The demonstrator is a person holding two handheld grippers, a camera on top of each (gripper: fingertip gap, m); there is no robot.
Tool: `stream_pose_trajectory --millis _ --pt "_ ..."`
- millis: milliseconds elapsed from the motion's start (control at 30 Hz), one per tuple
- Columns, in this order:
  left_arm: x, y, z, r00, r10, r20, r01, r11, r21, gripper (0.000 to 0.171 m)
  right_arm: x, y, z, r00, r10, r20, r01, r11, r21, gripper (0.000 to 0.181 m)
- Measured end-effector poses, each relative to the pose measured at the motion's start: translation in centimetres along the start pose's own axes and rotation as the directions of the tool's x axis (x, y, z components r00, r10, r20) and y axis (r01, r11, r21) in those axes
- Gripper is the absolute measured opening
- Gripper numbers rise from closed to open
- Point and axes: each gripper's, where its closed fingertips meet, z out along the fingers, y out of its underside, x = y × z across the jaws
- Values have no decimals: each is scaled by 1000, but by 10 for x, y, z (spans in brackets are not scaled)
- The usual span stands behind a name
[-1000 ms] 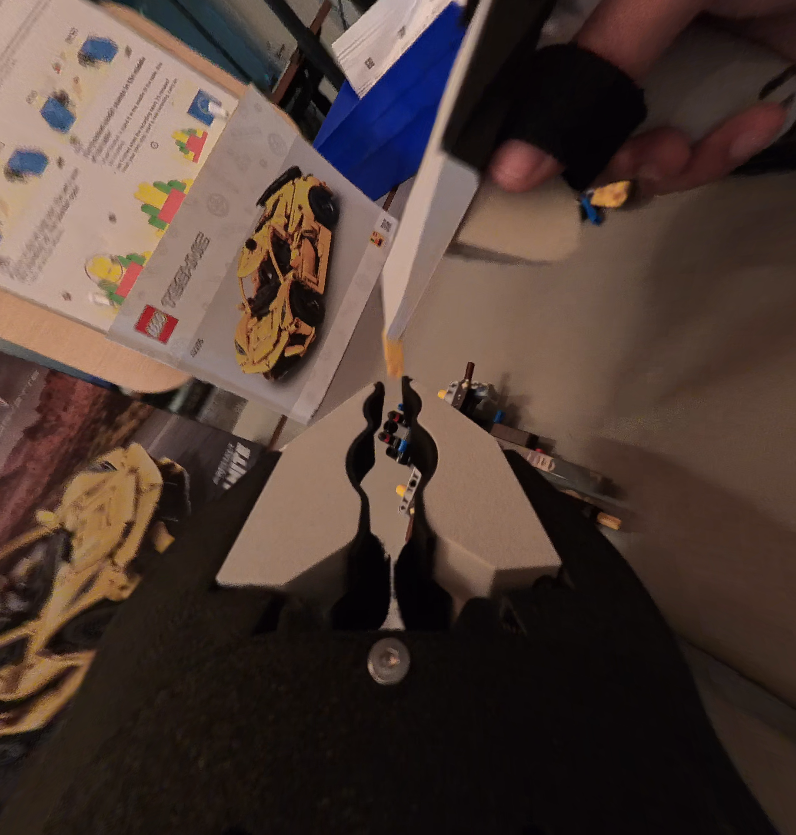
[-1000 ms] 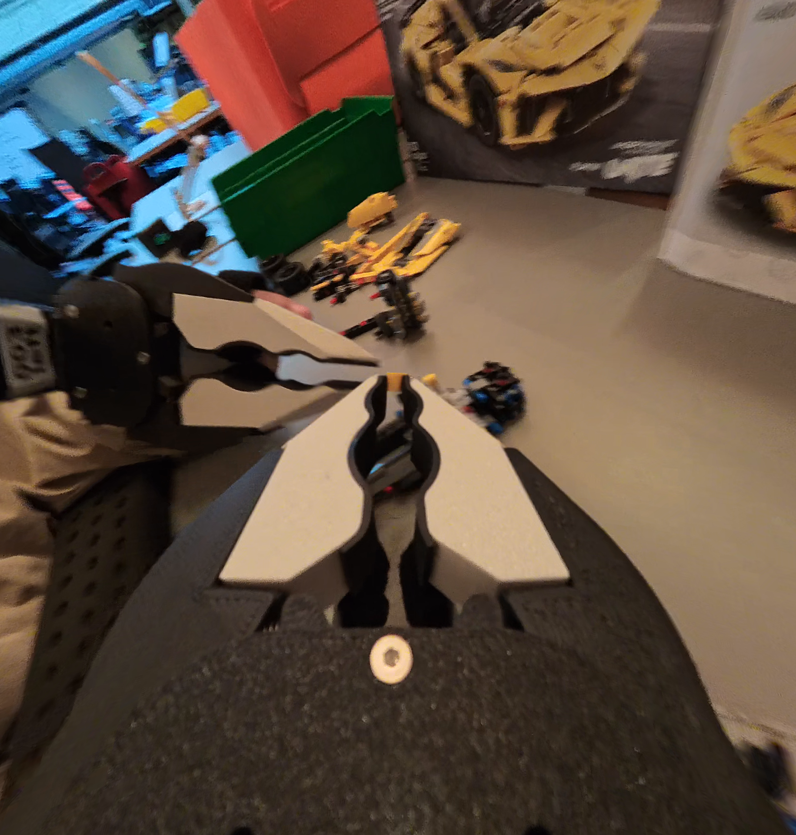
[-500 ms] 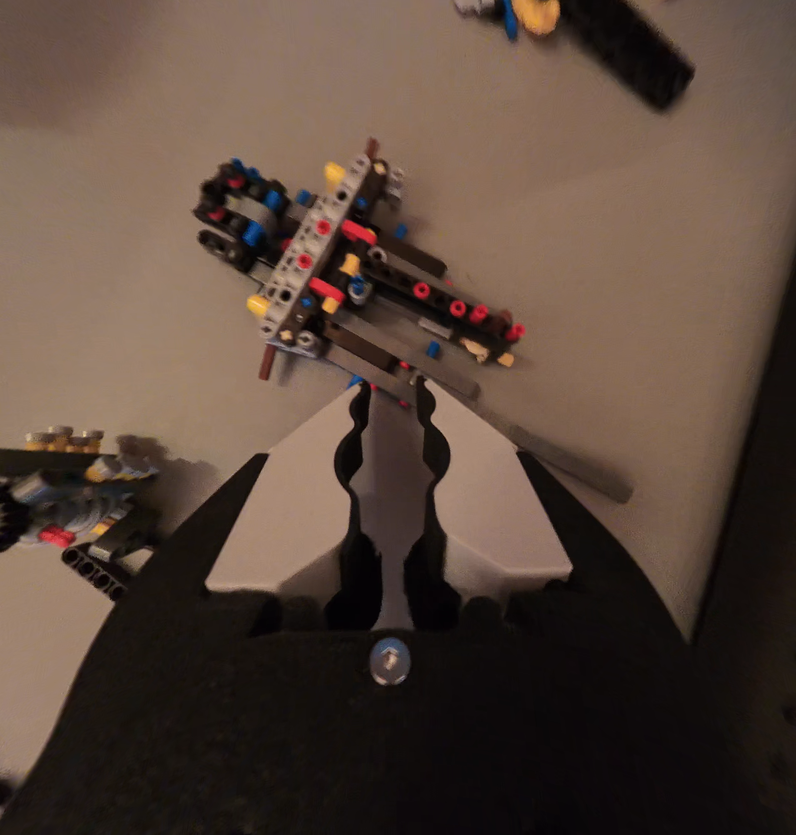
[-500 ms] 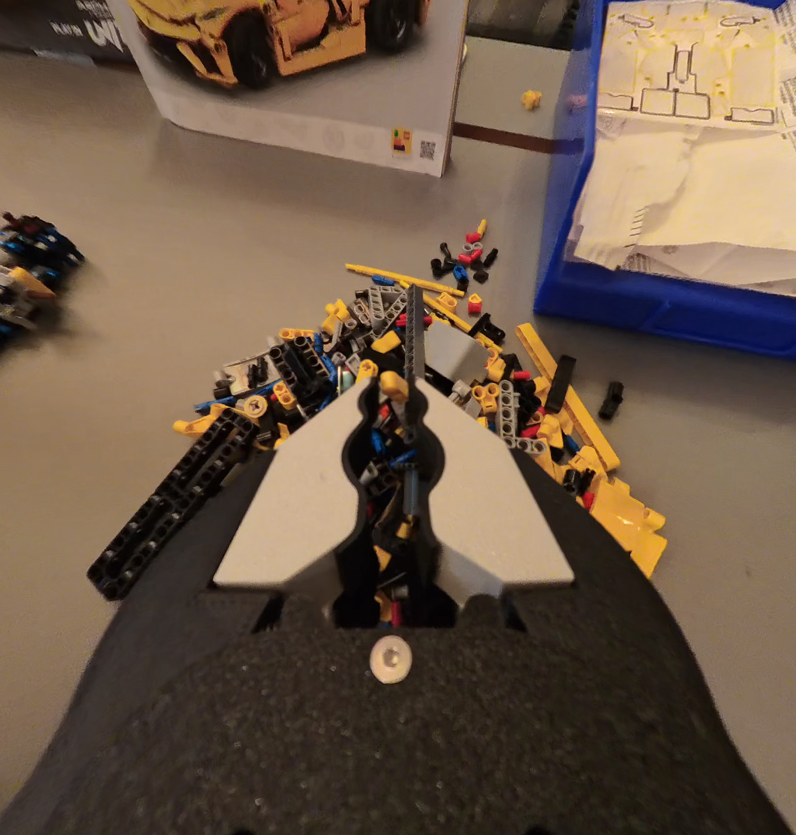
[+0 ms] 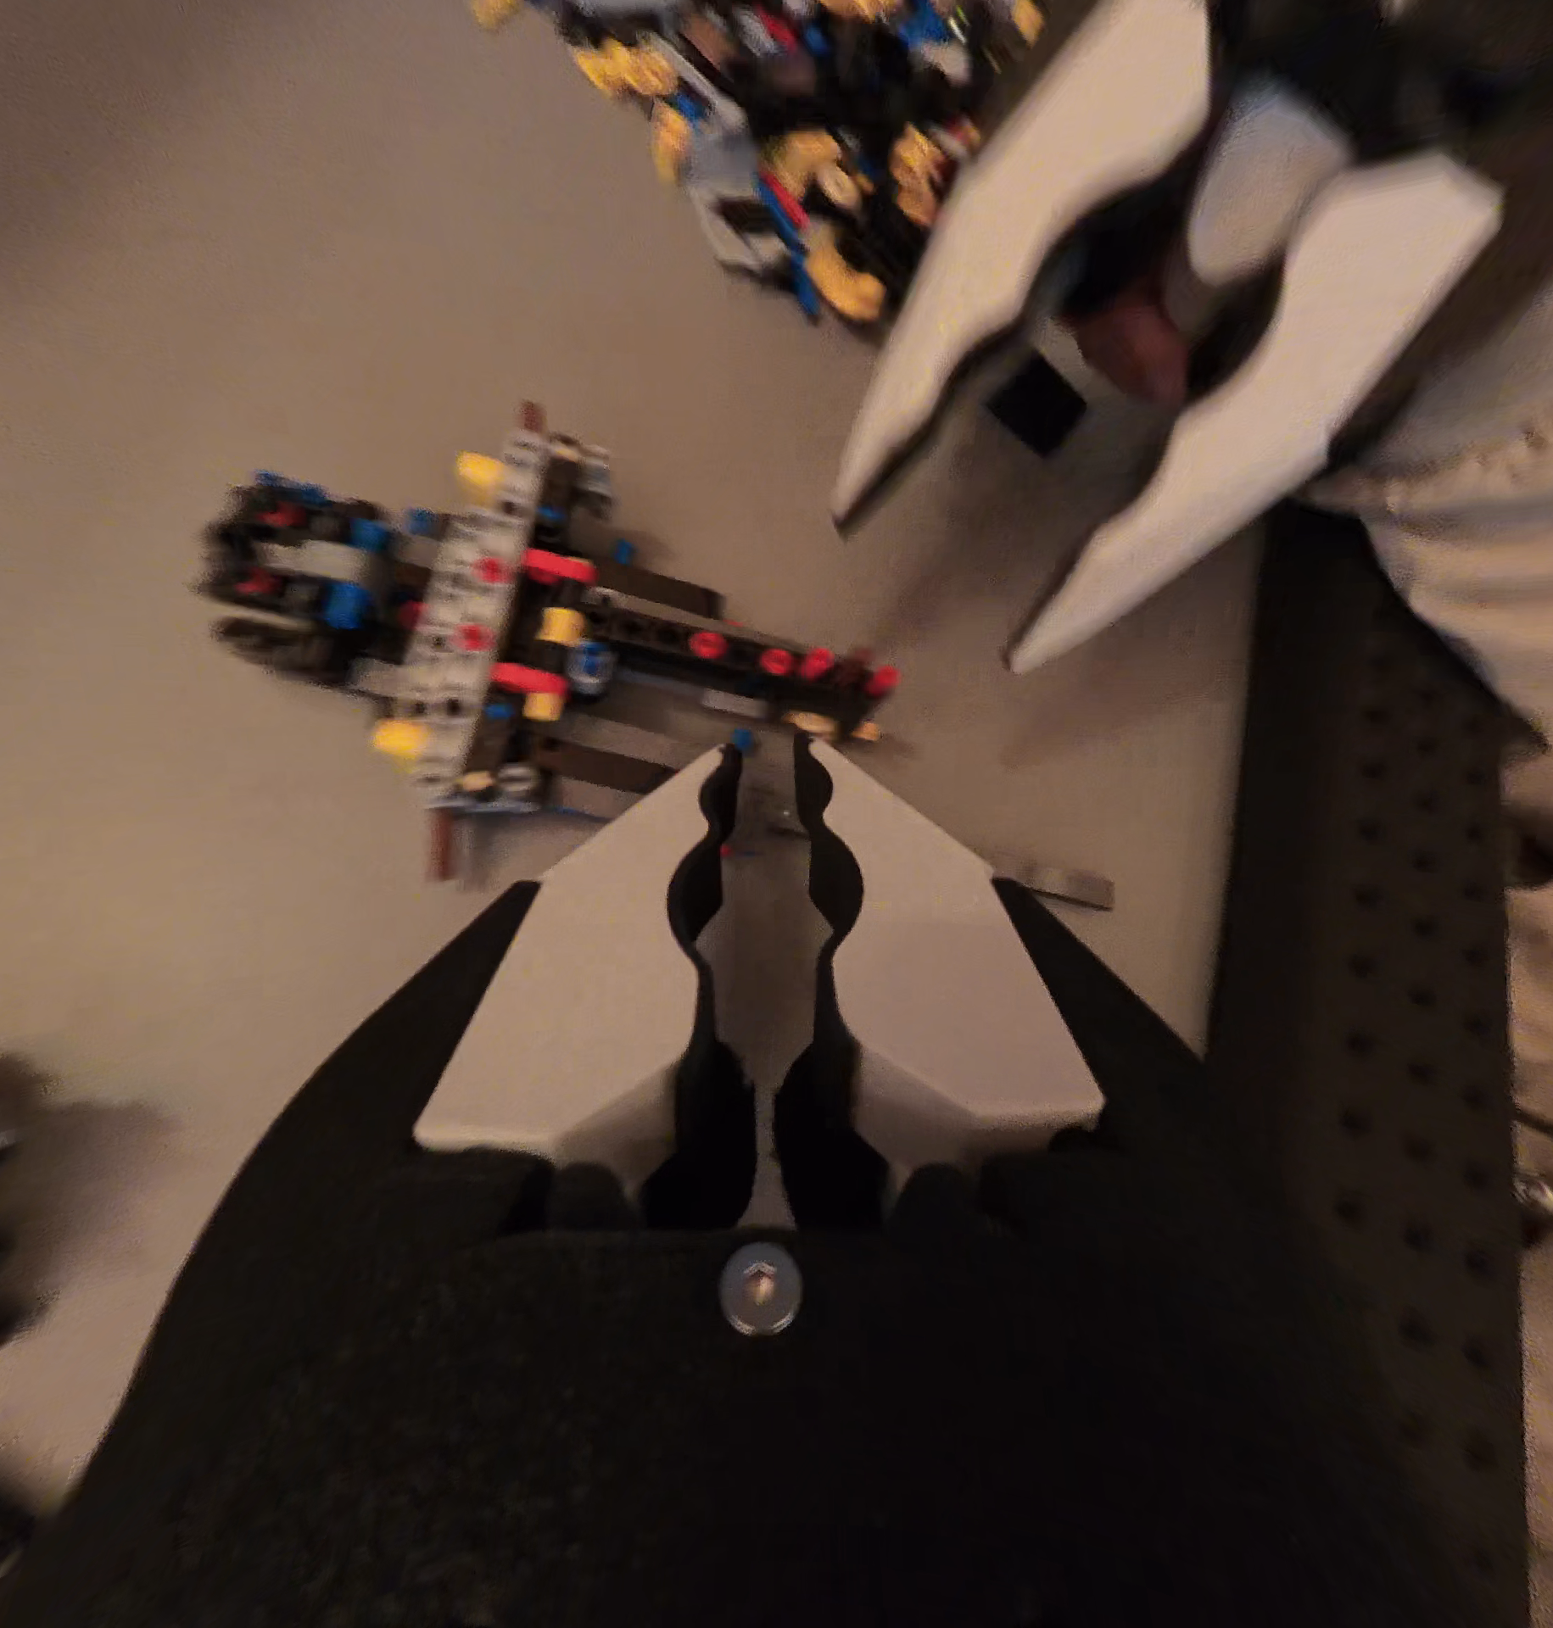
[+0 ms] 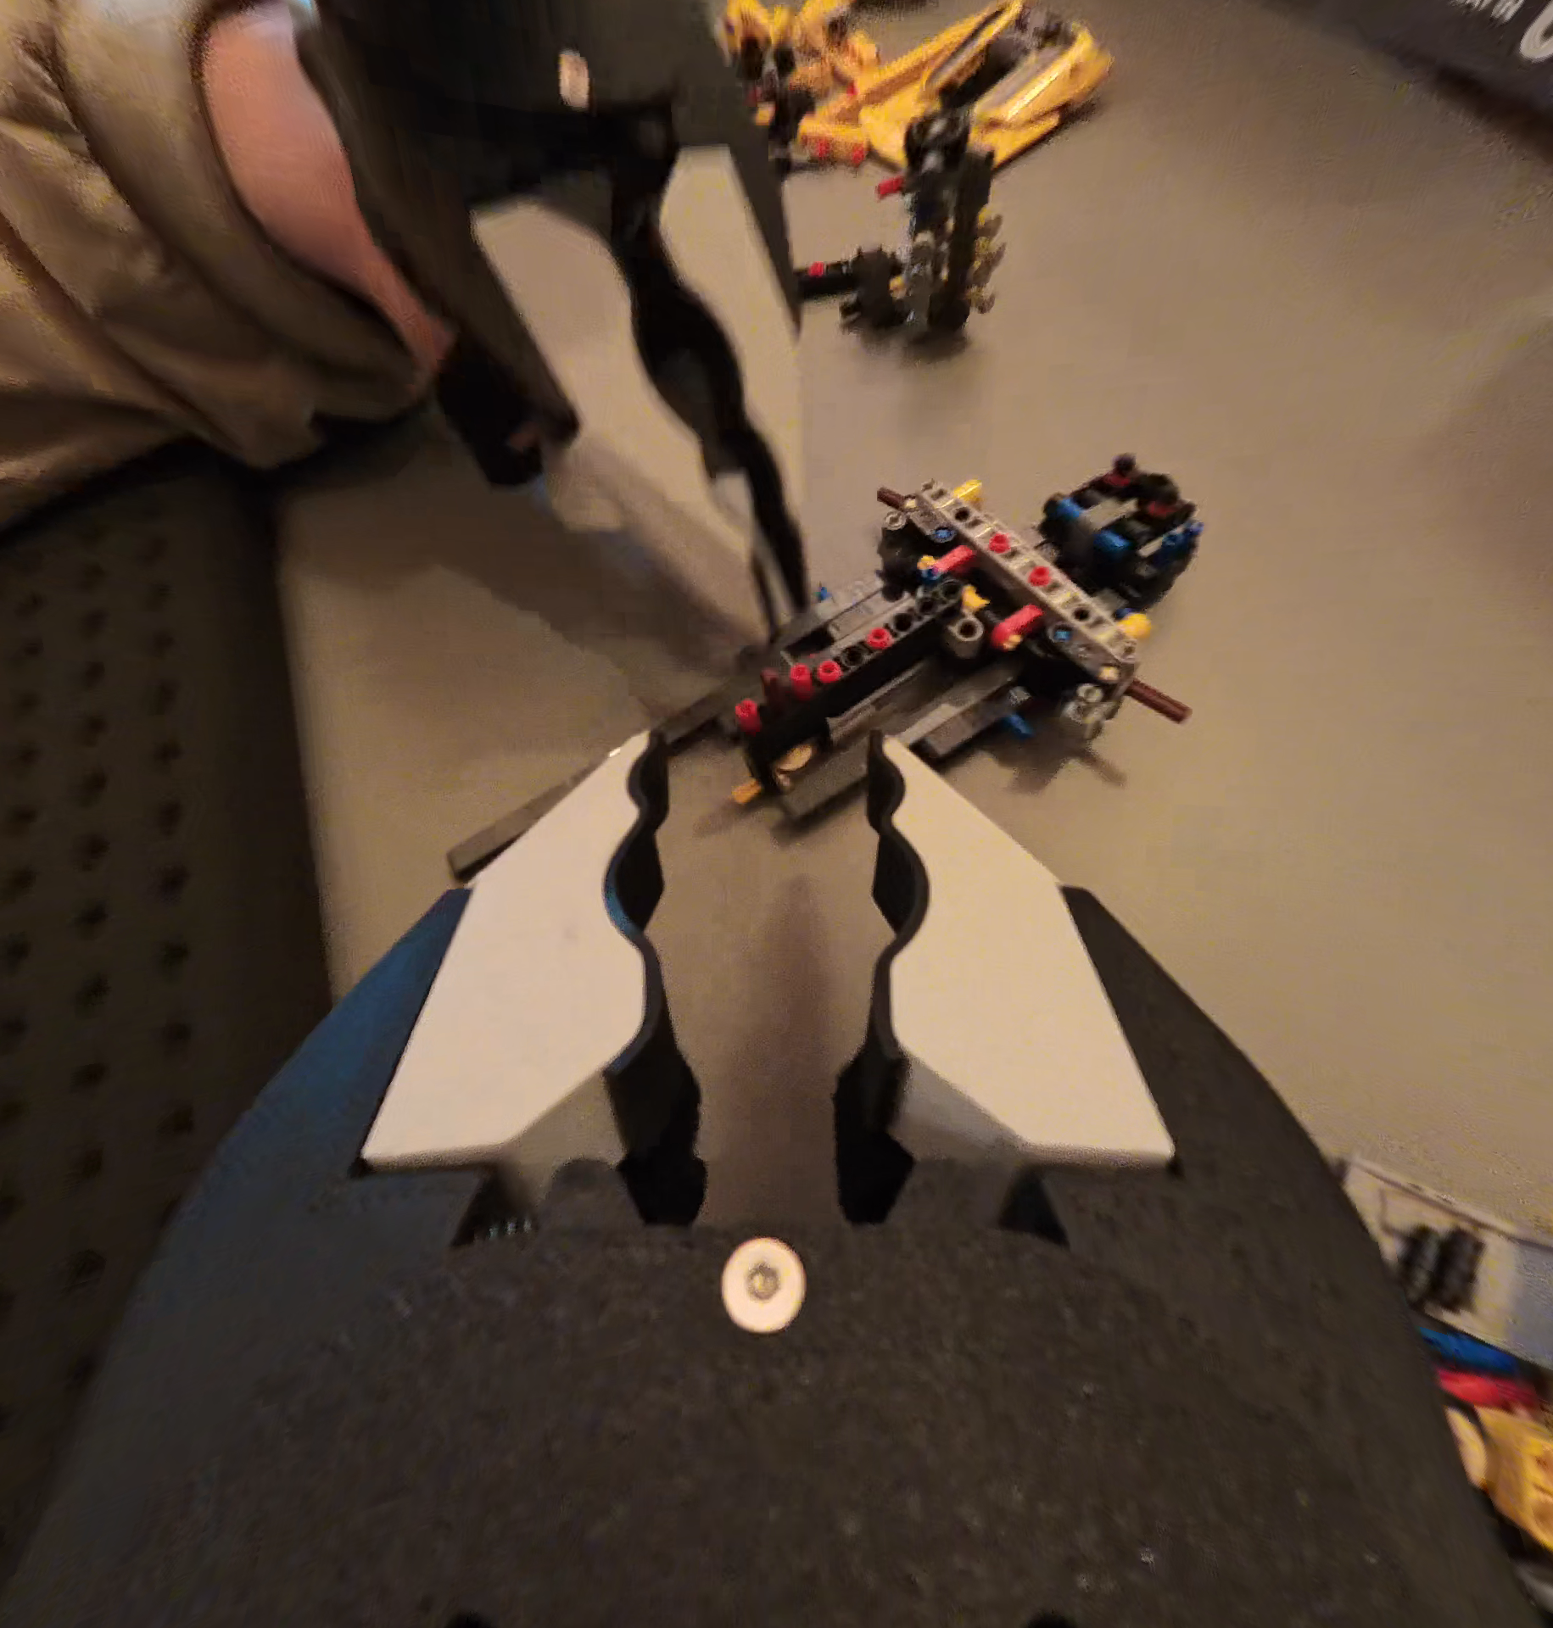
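My left gripper [image 5: 765, 749] is pointing down at the grey table [image 5: 182, 264], its jaws standing a narrow gap apart with nothing clamped between them; the tips are sitting at the near edge of the brick assembly [image 5: 526, 634], though blur is keeping me from telling whether they are touching it. In the right wrist view that same gripper [image 6: 772, 608] is reaching in from the upper left, a beige sleeve [image 6: 94, 264] behind it, its tip meeting the end of the assembly [image 6: 975, 617]. The assembly is lying flat on the table, a grey holed beam crossing black beams studded with red, blue and yellow pins. My right gripper [image 6: 764, 758] is hovering just short of the assembly's near end, jaws wide apart and holding nothing. In the left wrist view it [image 5: 931, 590] is showing at the upper right, likewise spread. Farther off, a smaller black build [image 6: 940, 247] is standing upright, with yellow parts [image 6: 958, 79] lying beyond it.
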Motion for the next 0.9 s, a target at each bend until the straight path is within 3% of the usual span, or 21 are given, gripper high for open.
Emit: stream_pose_trajectory --millis 133,200,300,400,467,567,733,900 --pt "-56 -12 -28 977 -67 204 42 992 122 26 9 4 24 990 -23 -137 12 997 -76 47" --pt "-59 -13 -26 981 -121 149 97 983 158 33 15 2 28 983 -31 -180 16 996 -85 44" --pt "-51 -7 -17 987 -144 76 134 984 119 36 8 5 32 994 -48 -99 40 996 -84 24" --pt "-50 -5 -16 989 -63 132 51 995 89 37 24 6 20 926 -355 -130 336 930 -152 10" --pt "-48 -5 -16 987 -17 160 4 997 77 39 31 8 14 917 -396 -48 378 901 -213 6" --pt "-46 -1 -12 984 26 178 -34 999 43 43 43 2 20 938 -332 94 345 917 -202 7" --pt "-53 2 -14 974 44 222 -52 998 28 46 47 1 25 972 -48 232 101 969 -225 18" --pt "-58 -7 -34 969 55 241 -74 995 71 46 41 6 -3 975 -158 155 174 980 -97 29"
